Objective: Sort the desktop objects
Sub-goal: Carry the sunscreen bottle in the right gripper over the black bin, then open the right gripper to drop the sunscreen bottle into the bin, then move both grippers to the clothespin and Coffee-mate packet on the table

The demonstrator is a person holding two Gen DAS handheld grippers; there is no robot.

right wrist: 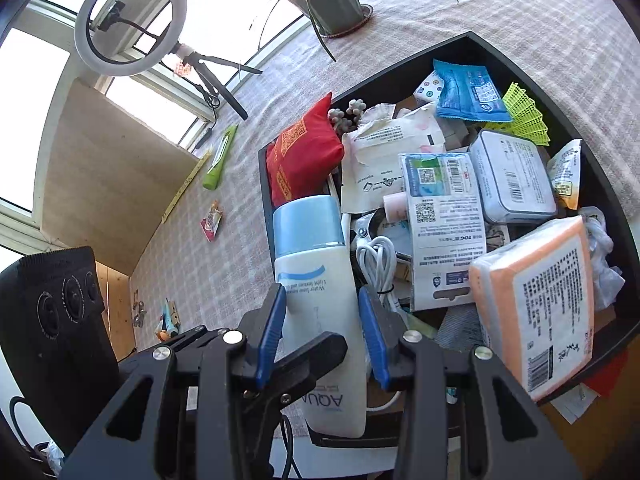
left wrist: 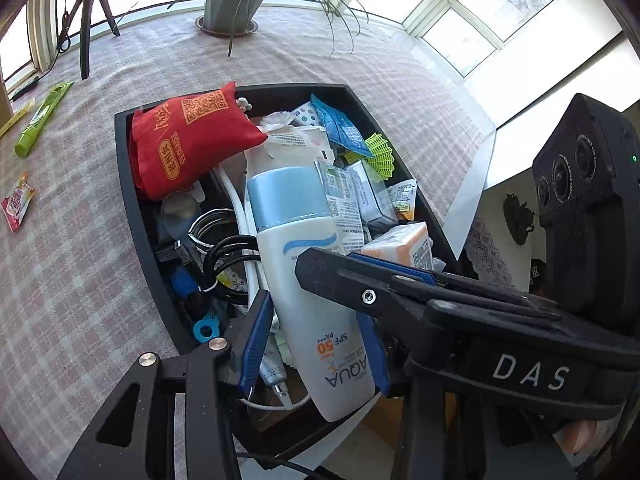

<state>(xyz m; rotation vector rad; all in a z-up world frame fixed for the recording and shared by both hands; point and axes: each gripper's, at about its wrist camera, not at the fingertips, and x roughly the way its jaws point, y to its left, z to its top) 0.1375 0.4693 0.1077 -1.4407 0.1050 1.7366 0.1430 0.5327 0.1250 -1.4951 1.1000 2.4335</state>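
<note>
Left wrist view: one black tray (left wrist: 132, 184) on a checked tablecloth (left wrist: 72, 280), heaped; lower contents hidden under the pile. One white sunscreen bottle (left wrist: 296, 248) with blue cap lies lengthwise on top, its base between the blue pads (left wrist: 254, 344) of the left gripper (left wrist: 314, 350), which close against its sides. One red pouch (left wrist: 188, 140), one black cable coil (left wrist: 228, 256), one orange tissue pack (left wrist: 404, 246), partly covered by the right gripper (left wrist: 320, 268), whose finger spacing cannot be judged here. Outside the tray: one green tube (left wrist: 42, 120), one sachet (left wrist: 16, 202). Right wrist view: right gripper (right wrist: 324, 332) pads flank the same bottle (right wrist: 316, 264), touching both sides. One white cable (right wrist: 378, 264), one blue packet (right wrist: 468, 92), one yellow mesh piece (right wrist: 526, 114), one ring light (right wrist: 130, 18), one potted plant (right wrist: 332, 0), top cut off.
</note>
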